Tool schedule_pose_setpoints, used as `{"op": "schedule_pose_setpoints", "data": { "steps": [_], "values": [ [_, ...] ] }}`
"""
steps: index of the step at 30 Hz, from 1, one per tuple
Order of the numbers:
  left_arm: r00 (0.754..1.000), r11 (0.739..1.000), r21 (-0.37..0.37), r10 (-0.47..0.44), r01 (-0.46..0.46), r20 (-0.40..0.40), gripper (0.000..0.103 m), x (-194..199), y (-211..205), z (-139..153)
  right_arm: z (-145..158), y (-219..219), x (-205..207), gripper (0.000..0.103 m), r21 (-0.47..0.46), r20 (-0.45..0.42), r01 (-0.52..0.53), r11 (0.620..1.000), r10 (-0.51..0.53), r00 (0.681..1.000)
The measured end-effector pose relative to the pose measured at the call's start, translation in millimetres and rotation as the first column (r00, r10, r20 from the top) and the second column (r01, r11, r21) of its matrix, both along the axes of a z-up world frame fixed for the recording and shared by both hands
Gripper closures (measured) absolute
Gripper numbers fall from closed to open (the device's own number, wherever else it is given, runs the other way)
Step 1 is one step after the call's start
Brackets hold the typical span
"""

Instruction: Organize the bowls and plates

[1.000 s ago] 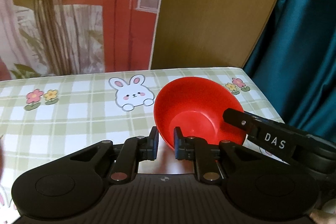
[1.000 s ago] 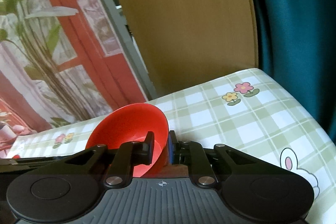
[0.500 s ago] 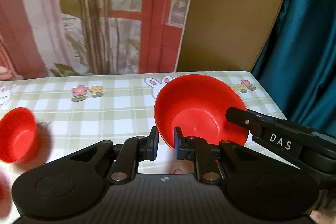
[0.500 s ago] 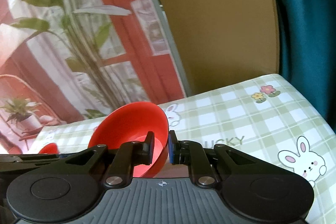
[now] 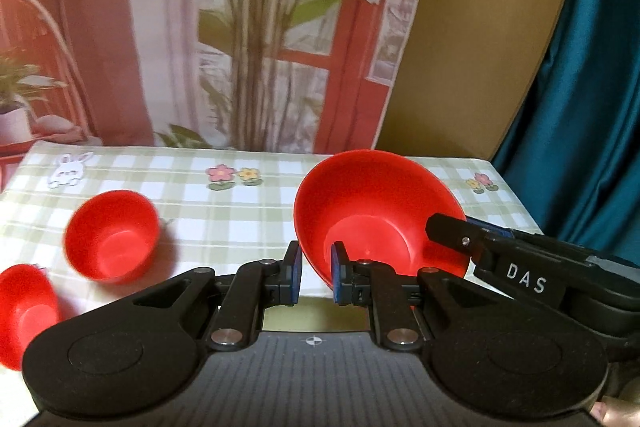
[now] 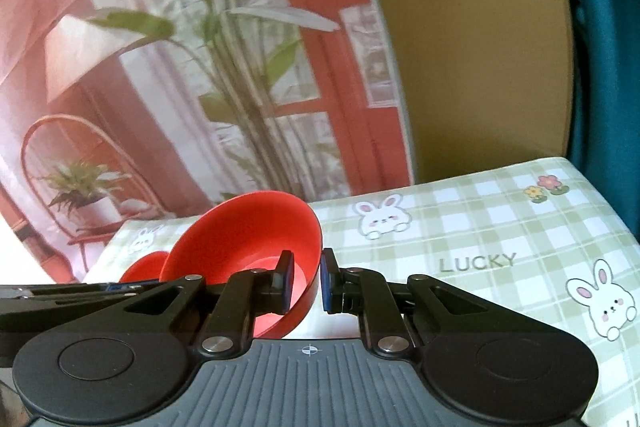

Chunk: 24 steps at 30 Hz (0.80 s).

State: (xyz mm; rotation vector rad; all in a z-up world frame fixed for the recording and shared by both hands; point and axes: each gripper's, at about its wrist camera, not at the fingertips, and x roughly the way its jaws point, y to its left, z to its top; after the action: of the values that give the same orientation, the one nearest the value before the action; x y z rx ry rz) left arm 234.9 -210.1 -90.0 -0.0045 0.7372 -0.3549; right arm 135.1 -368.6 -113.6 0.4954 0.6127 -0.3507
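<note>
Step in hand, I judge: carrying the big red bowl [image 5: 376, 211] toward the other bowls for stacking. Both tools clamp its rim: left tool [image 5: 316, 277] on the near-left edge, right tool [image 6: 305, 279] on the opposite edge; bowl tilted, above the desk [image 5: 224, 223]. Bowl empty. Left of left tool: small red bowl [image 5: 110, 235], also empty, & a second red bowl [image 5: 22, 311] at frame edge. Next: prob. lower it level by those, then release.

Left gripper [image 5: 316, 277]: black linkage, silver pivot screws, blue pads. Right gripper [image 6: 306, 281] matched, white "DAS" lettering on its side.
</note>
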Motion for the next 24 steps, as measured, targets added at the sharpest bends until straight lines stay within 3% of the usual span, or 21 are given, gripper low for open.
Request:
{"op": "schedule_pose_setpoints", "data": {
  "steps": [7,12,24],
  "values": [
    [0.998,0.998,-0.035,0.06,-0.06,0.008,0.087,-11,44,8,6,36,20,0.09,-0.005,-0.008,-0.072,0.997,0.072,0.997],
    [0.995,0.995,-0.006,0.097,-0.097,0.023,0.087,-19,72,11,4,64,38,0.09,0.005,-0.021,-0.129,0.992,0.129,0.991],
    [0.983,0.983,-0.019,0.183,-0.183,0.013,0.087,-19,141,14,-2,121,88,0.09,0.021,-0.057,-0.252,0.967,0.253,0.966]
  ]
}}
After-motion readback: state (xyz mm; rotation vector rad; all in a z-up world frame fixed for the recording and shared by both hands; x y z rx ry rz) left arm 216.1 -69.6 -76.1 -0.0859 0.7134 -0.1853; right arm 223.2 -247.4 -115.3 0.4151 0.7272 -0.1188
